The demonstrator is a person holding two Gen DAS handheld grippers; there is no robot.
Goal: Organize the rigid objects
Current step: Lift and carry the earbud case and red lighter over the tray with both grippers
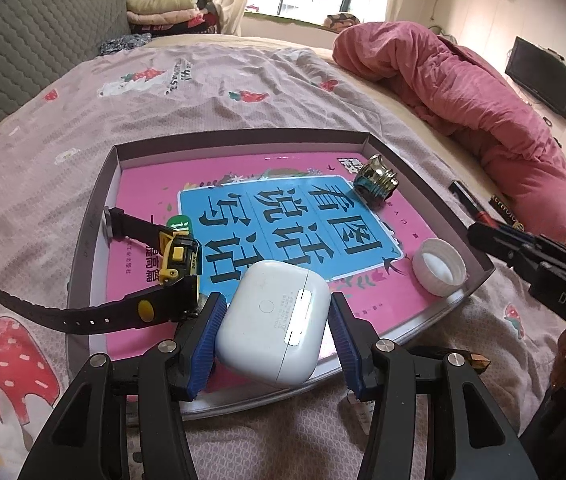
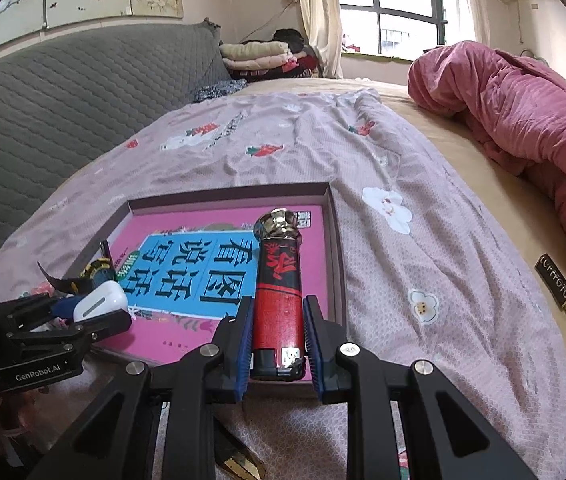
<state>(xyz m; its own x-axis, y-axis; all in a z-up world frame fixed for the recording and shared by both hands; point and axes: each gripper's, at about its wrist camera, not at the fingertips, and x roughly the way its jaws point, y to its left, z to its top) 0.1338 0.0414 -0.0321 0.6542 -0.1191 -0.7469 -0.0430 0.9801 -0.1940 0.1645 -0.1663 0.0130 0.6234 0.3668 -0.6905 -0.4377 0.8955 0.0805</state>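
A grey tray (image 1: 243, 136) lined with a pink and blue book lies on the bed. My left gripper (image 1: 277, 300) is shut on a white earbud case (image 1: 271, 320) just over the tray's near edge. Left of it in the tray lies a black and yellow watch (image 1: 175, 264). A shiny metal cap (image 1: 375, 182) sits at the far right, a white bottle cap (image 1: 439, 266) at the near right. My right gripper (image 2: 279, 328) is shut on a red and black lighter (image 2: 279, 300), which points over the tray's (image 2: 235, 194) near right corner. The metal cap (image 2: 279, 220) shows beyond its tip.
The tray rests on a mauve strawberry-print sheet (image 2: 383, 152). A rolled pink duvet (image 1: 483, 112) runs along the right, with a black labelled tag (image 2: 557, 288) beside it. A grey quilted headboard (image 2: 63, 100) and folded clothes (image 2: 259, 54) lie to the left and far back.
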